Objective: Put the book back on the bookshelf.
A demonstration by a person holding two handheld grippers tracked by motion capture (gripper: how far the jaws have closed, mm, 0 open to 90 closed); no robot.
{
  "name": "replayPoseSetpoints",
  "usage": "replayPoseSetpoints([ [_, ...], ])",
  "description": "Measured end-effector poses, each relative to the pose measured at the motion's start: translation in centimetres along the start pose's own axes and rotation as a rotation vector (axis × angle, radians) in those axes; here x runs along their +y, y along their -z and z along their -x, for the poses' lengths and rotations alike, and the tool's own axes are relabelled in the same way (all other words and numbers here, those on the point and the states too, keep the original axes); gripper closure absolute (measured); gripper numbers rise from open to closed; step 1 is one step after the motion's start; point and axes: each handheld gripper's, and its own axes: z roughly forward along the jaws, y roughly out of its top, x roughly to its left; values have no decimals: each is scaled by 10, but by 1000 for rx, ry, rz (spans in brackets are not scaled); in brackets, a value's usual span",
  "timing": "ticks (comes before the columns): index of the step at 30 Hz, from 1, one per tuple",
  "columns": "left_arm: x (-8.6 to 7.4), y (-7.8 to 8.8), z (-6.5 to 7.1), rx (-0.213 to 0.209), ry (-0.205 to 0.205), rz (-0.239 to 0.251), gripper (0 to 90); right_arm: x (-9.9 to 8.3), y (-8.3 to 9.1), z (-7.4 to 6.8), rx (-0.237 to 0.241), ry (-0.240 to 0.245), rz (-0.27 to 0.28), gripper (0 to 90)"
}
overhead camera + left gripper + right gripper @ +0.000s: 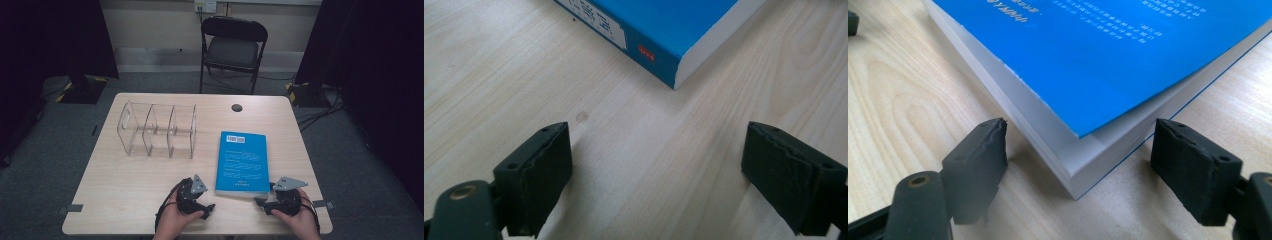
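Two grippers flank blue book (242, 161), flat on table (125, 195), long axis running away. Right gripper (1079, 165) spread, straddling near corner, untouched; left gripper (656, 175) spread, empty, short of spine corner. Right nearer.

- One blue book (242, 161) lies flat on the table.
- One clear plastic rack (157, 130) with three compartments.
- One light wooden table (125, 185).
- One black folding chair (233, 47) behind the table.
- Two handheld grippers: the left gripper (204, 210) and the right gripper (264, 204).
- Two hands, one on each gripper.
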Motion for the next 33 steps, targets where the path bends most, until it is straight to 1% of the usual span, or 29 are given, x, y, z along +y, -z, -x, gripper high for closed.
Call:
replayPoseSetpoints([
  [1, 0, -1, 1, -1, -1, -1, 77, 0, 0, 0, -8, -3, 3, 257],
  [2, 0, -1, 1, -1, -1, -1, 52, 0, 0, 0, -8, -3, 3, 257],
  [3, 0, -2, 2, 0, -7, -10, 52, 0, 0, 0, -10, -3, 7, 258],
  [4, 0, -4, 4, 1, -9, -2, 0, 0, 0, 1, -8, -3, 7, 259],
  [5, 0, -4, 4, 6, -11, -7, 0, 0, 0, 1, -9, -3, 7, 259],
  [7, -2, -4, 4, 3, -10, 15, 0, 0, 0, 0, -10, -3, 7, 259],
  [11, -2, -4, 4, 4, -13, 13, 0, 0, 1, 0, -14, -4, 7, 270],
  [14, -2, -5, 5, -1, -2, 26, 0, 0, 1, 0, -11, -2, 6, 276],
  [15, -2, -5, 5, -1, -2, 26, 0, 0, 1, 0, -11, -2, 6, 276],
  [16, -1, -4, 3, -1, -19, 11, 0, 0, 1, 0, -10, -1, 11, 279],
  [22, -1, -4, 3, -1, -20, 11, 0, 0, 2, -1, -22, 3, 10, 287],
  [26, -1, -4, 3, -2, -21, 11, 0, 1, 3, 1, -4, -10, 14, 293],
  [33, -1, -5, 3, -2, -20, 12, 0, 7, 7, 2, 2, -19, 14, 301],
])
